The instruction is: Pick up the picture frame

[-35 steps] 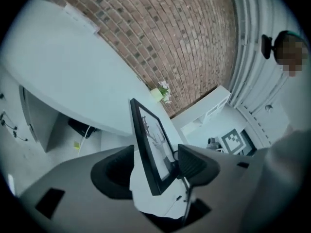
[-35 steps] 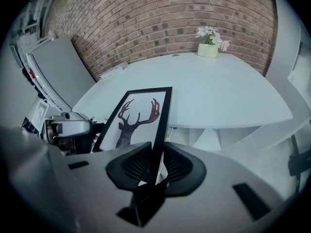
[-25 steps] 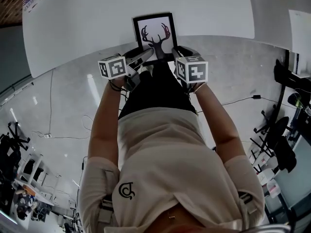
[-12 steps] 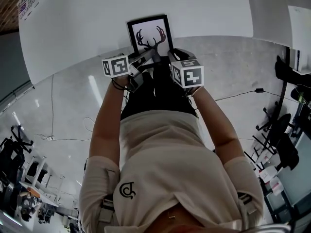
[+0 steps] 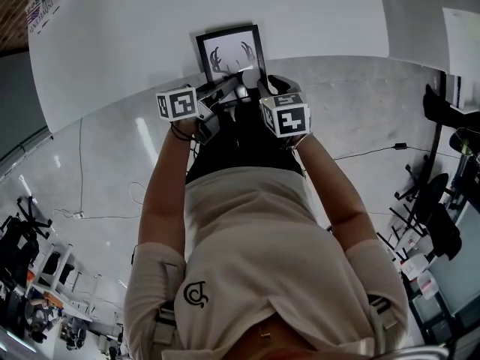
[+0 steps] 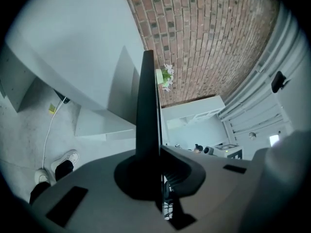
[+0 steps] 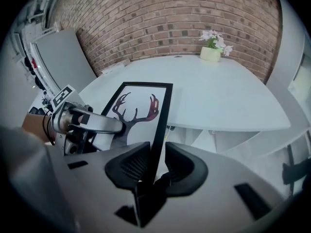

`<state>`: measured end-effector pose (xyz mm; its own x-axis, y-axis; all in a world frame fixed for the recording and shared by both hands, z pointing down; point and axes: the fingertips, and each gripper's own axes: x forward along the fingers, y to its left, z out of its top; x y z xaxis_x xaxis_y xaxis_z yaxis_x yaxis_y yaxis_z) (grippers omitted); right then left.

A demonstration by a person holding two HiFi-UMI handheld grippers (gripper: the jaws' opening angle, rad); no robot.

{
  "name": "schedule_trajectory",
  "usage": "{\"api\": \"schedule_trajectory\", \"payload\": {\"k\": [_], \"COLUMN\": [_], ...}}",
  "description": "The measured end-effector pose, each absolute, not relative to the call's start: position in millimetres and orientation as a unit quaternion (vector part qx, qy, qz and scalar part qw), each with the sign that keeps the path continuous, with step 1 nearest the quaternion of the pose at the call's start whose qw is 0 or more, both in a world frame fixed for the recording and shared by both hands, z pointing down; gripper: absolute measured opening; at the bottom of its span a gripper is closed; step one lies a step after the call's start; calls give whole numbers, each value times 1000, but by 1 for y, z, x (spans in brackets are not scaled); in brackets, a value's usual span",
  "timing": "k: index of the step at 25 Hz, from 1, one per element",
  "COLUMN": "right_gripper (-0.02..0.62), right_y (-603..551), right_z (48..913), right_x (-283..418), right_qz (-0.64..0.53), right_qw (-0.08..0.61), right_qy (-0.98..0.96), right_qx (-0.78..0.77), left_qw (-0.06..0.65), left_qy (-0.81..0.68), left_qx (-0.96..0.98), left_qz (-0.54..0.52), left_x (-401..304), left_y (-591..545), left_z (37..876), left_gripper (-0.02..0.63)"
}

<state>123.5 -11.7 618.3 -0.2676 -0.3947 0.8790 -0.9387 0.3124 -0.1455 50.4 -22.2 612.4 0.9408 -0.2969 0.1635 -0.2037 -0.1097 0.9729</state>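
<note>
Right gripper view: potted flowers on table behind picture frame

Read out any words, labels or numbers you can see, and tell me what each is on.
Nothing reads clearly.
On the printed sheet in the head view's top left corner: print too small and blurred to read.
On the person's beige shirt: a dark emblem, a curled mark with no legible letters.
On the black-framed antler picture: no words.
</note>
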Motion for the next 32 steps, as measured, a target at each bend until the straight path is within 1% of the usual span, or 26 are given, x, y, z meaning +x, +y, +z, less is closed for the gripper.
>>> {"api": "schedule_trajectory", "payload": {"k": [3, 7, 11, 14, 16, 23, 27, 32], "right_gripper": [118, 112, 60, 18, 9, 8, 8, 8], "right_y": [-12, -21, -27, -26, -27, -51, -69, -92], "right_z": [617, 604, 587, 571, 560, 513, 472, 419], "right_x": [124, 122, 123, 127, 127, 100, 92, 90], "right_qz": [342, 330, 313, 305, 300, 269, 233, 185], "right_qw": [388, 368, 354, 337, 330, 290, 243, 179], "right_qy": [-715, -722, -729, -734, -740, -776, -803, -823], "right_qx": [470, 485, 495, 504, 503, 491, 491, 506], "left_qw": [635, 614, 586, 580, 568, 491, 436, 332], "left_qy": [-169, -177, -197, -210, -230, -332, -372, -413], "left_qx": [753, 769, 786, 787, 789, 805, 819, 848], "left_qz": [-32, -13, -15, -29, -32, -24, -28, -19], "left_x": [50, 48, 42, 43, 38, -11, -28, -39], "left_y": [-22, -23, -27, -25, -26, -55, -72, -92], "left_z": [608, 602, 591, 569, 555, 513, 477, 424], "left_gripper": [32, 24, 23, 23, 23, 23, 23, 23]}}
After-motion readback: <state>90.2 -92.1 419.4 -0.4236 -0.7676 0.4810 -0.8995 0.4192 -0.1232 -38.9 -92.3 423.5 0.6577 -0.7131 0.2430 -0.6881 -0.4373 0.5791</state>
